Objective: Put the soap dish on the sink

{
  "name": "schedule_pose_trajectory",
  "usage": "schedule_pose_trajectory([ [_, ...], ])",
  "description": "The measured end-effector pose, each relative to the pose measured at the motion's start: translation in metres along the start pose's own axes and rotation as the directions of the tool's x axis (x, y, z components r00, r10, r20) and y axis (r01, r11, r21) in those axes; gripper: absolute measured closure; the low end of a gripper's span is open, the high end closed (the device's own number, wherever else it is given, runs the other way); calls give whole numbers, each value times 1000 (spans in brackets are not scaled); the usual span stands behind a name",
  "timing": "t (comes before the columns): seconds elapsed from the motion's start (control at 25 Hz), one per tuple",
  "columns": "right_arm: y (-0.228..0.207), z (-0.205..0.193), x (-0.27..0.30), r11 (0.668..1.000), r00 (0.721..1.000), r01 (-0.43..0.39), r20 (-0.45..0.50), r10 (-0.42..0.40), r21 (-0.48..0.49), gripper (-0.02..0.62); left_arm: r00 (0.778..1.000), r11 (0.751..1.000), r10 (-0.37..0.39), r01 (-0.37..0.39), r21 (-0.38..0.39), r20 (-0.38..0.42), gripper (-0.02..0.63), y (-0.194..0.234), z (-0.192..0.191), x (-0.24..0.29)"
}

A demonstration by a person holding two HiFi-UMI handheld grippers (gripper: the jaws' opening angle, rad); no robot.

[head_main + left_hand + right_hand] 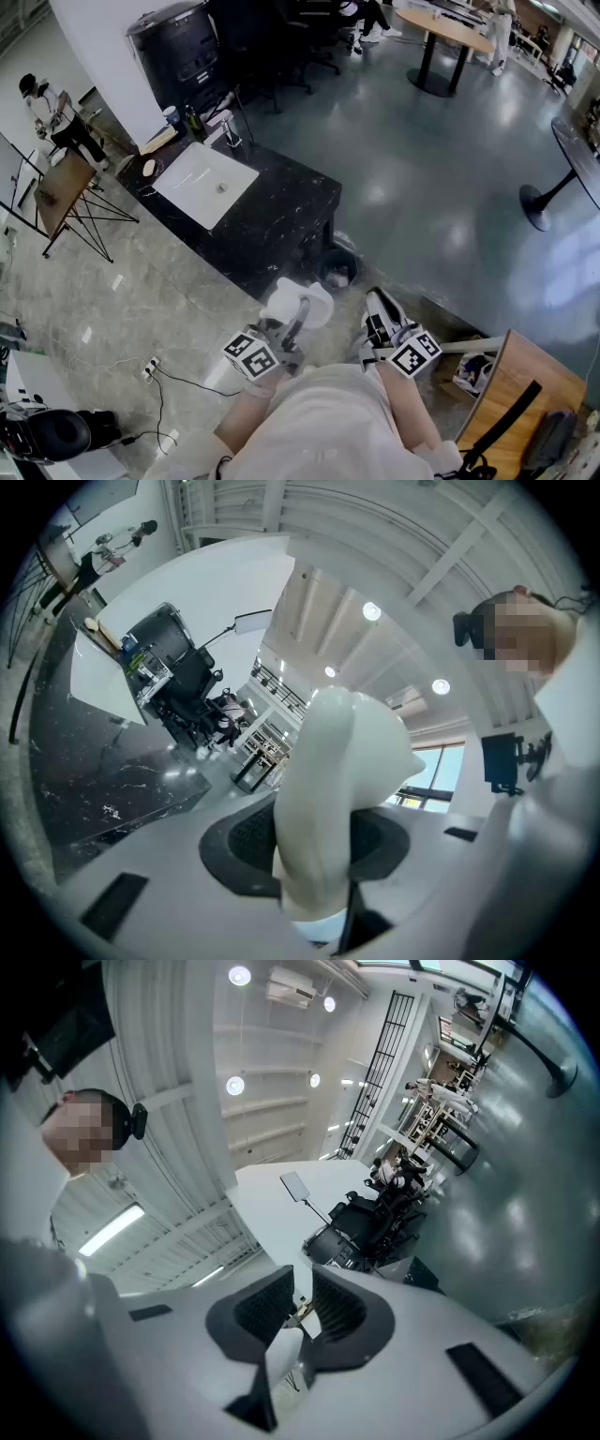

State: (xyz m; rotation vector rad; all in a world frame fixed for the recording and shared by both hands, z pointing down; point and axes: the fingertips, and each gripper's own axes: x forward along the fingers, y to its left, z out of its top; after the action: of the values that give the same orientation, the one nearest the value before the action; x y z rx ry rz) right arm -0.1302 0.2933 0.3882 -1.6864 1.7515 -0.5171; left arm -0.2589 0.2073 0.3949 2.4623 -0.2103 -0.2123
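Observation:
A white soap dish [311,302] sits between the jaws of my left gripper [298,317], close in front of my body. In the left gripper view the soap dish [337,780] stands on edge and fills the middle, with the left gripper [319,850] shut on it and both black pads [242,841] pressed to its sides. The white sink [204,183] is set in a black marble counter [281,202] further ahead and to the left. My right gripper [378,305] is beside the left one. In its own view the right gripper [302,1309] holds nothing and its pads [264,1309] stand a narrow gap apart.
Bottles [192,120] and a faucet [229,131] stand behind the sink, with a big black drum [178,42] beyond. A bin [337,267] sits at the counter's near corner. A wooden easel [61,192] and a person [52,108] are at left, a wooden table [525,394] at lower right.

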Motion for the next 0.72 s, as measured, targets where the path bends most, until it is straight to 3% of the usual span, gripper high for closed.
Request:
schedule_pose_trajectory([
  [0.36,-79,54,51,1000,1000,-6,0,6,21,520,998,998,58,-58,12,-16,468,33,7,91],
  [0.72,-161,141,94,999,1000,-13,-2,13,40,520,995,995,96,-96,18,-21,468,45,15,212],
])
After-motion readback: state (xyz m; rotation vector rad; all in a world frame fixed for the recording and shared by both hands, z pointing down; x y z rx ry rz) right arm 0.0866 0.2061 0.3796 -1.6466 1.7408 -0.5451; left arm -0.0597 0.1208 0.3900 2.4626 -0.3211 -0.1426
